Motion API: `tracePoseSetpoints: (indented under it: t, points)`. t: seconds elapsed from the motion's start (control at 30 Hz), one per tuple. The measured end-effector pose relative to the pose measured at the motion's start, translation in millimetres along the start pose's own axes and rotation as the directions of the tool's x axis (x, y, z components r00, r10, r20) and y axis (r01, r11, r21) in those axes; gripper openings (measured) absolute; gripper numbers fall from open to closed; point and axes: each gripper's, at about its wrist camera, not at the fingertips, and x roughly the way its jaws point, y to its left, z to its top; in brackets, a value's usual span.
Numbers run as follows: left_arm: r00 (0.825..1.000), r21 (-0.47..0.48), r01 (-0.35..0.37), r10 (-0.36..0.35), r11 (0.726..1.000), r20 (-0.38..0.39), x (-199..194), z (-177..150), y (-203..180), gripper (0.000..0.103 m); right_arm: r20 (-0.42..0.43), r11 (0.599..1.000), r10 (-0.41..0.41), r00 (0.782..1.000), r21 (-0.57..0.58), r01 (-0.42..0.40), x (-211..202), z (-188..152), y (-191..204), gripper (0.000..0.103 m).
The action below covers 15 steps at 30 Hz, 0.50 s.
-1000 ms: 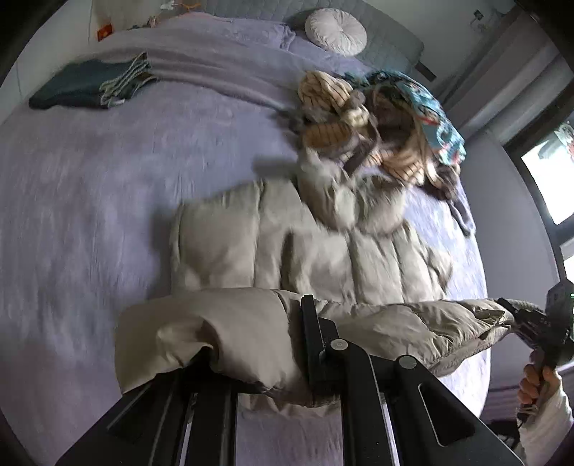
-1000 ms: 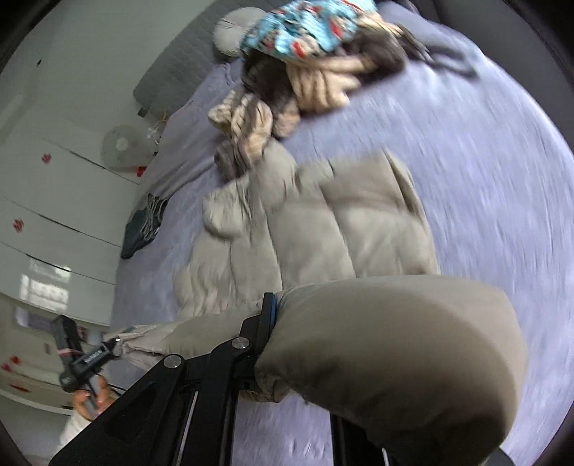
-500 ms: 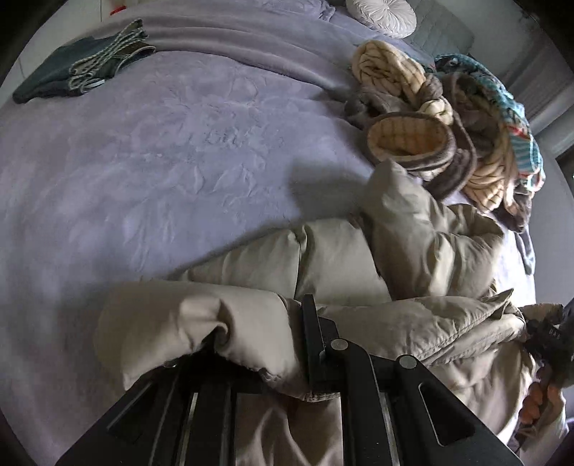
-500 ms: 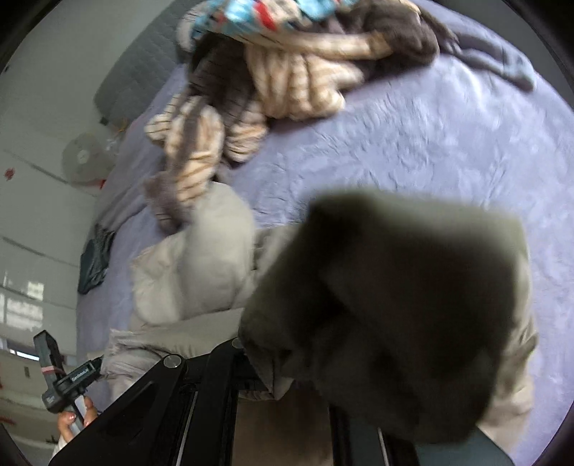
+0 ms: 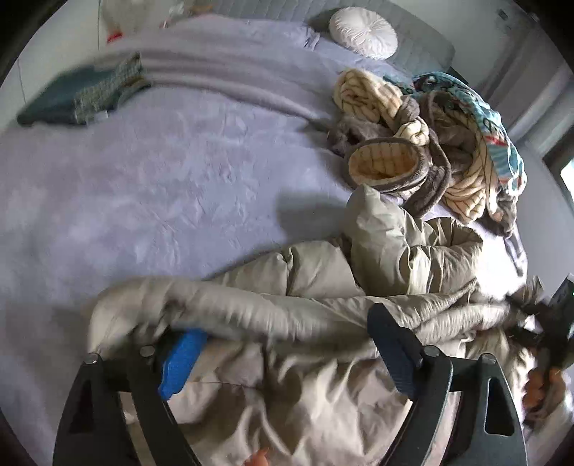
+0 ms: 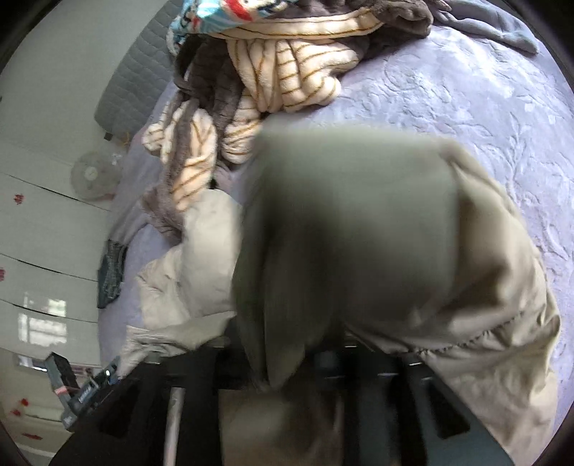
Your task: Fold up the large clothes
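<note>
A big bed with a soft purple blanket [image 5: 150, 186] holds everything. A puffy beige jacket [image 5: 323, 286] lies at its near edge. Just behind the jacket sits a pile of striped, fluffy clothes [image 5: 423, 150]. Dark blue folded clothes [image 5: 82, 96] lie at the far left corner. A round white pillow [image 5: 362, 32] rests by the far edge.

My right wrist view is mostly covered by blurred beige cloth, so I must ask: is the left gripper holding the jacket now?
Observer: No. The left gripper is open, and the beige jacket only lies across its spread fingers.
Operator: Thank you. What is at the head of the bed? I cannot see there.
Observer: A round white cushion rests against the grey headboard.
</note>
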Motion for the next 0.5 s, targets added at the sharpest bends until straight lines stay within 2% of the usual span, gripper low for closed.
tracePoseSetpoints:
  t: [0.07,0.2,0.23,0.27,0.3,0.33,0.43,0.5]
  points:
    - [0.999,0.038,-0.036,0.035,0.999,0.023,-11,0,-7,0.09,0.017,1.0,0.004,1.0,-0.027,-0.004,-9,2,9,0.081]
    - [0.992,0.047,-0.062,0.056,0.997,0.113,-39,0,-13,0.087,-0.003,0.998,0.008,1.0,-0.069,-0.008,-29,-4,24,0.081]
    - [0.993,0.049,-0.034,0.028,0.998,0.115,-41,0,-14,0.065,-0.004,0.996,0.005,1.0,-0.089,-0.005,-32,-8,27,0.081]
    - [0.995,0.054,0.008,-0.013,0.999,0.094,-38,-1,-16,0.036,-0.005,0.992,-0.006,1.0,-0.126,0.006,-35,-14,32,0.07]
    - [0.997,0.055,0.027,-0.031,0.998,0.064,-31,-1,-20,0.028,-0.015,0.988,-0.023,1.0,-0.156,0.021,-34,-18,36,0.027]
    - [0.998,0.063,0.024,-0.027,0.998,0.049,-23,-3,-23,0.026,-0.036,0.982,-0.057,0.998,-0.184,0.049,-26,-21,39,0.008]
    - [0.999,0.092,-0.048,0.046,0.995,0.023,13,-12,-38,0.026,-0.094,0.973,-0.106,0.99,-0.218,0.083,9,-26,39,0.005]
    - [0.996,0.069,-0.086,0.086,0.994,0.007,41,-18,-40,0.026,-0.093,0.971,-0.12,0.988,-0.219,0.097,27,-28,33,0.004]
